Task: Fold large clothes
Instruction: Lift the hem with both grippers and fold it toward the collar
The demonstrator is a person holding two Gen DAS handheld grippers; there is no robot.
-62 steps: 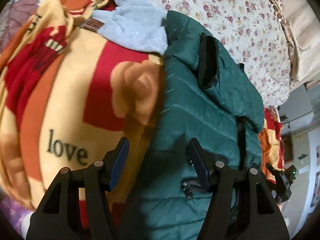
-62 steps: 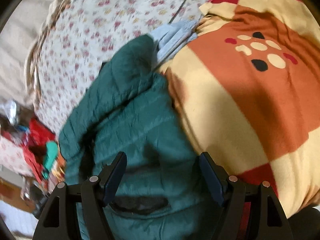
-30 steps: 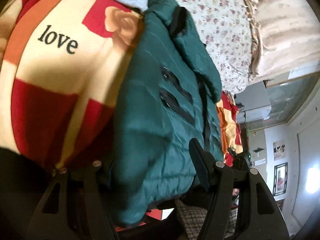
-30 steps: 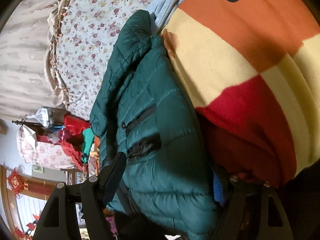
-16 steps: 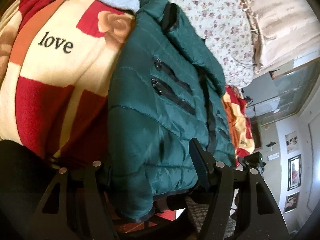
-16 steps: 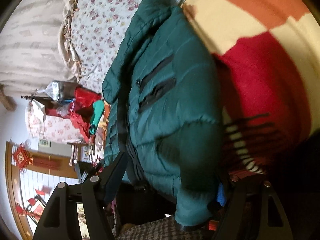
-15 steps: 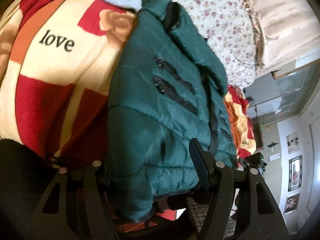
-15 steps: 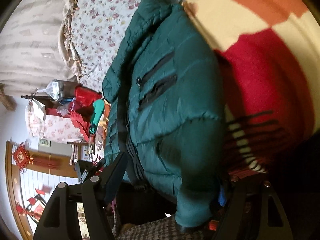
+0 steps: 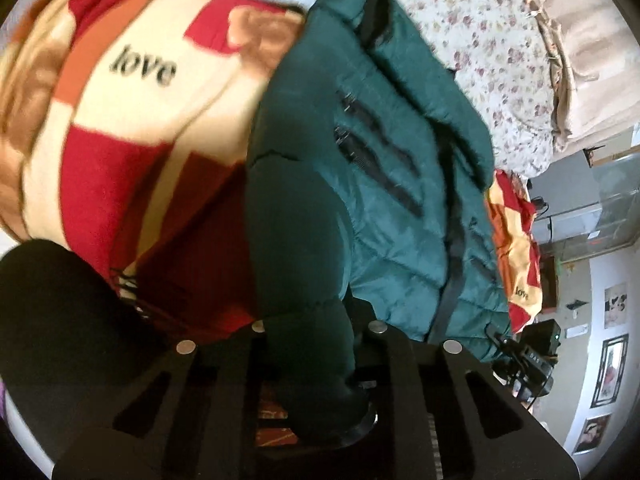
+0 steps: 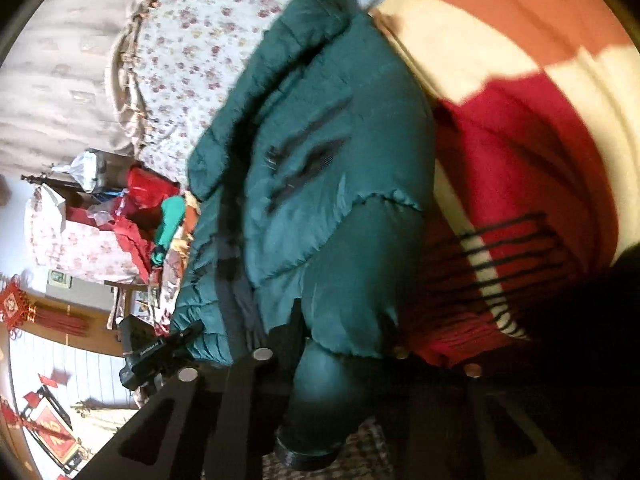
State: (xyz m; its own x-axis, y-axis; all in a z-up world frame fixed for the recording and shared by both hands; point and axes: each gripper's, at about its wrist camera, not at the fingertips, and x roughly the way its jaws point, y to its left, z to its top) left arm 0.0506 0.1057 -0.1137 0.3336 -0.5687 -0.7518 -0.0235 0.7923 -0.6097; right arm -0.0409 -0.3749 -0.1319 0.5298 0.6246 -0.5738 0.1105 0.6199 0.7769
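A dark green puffer jacket [image 9: 360, 168] lies on the bed with black pocket zips [image 9: 372, 148] facing up; it also shows in the right wrist view [image 10: 320, 168]. My left gripper [image 9: 316, 320] is shut on one green sleeve [image 9: 304, 280], which bulges between the jaws. My right gripper [image 10: 332, 344] is shut on the other green sleeve [image 10: 344, 320], whose cuff hangs toward the camera. Both fingertips are mostly hidden by the padded fabric.
The jacket rests on a red, orange and cream blanket [image 9: 132, 120] printed "love", also in the right wrist view [image 10: 520, 100]. A floral sheet [image 9: 480, 40] covers the bed behind. The bed edge drops to cluttered furniture [image 10: 132, 208] and a wall with pictures [image 9: 608, 360].
Both grippers have closed on the jacket's sleeves; earlier they were open around them. The sleeves now bunch up between the jaws and the view has pulled in closer.
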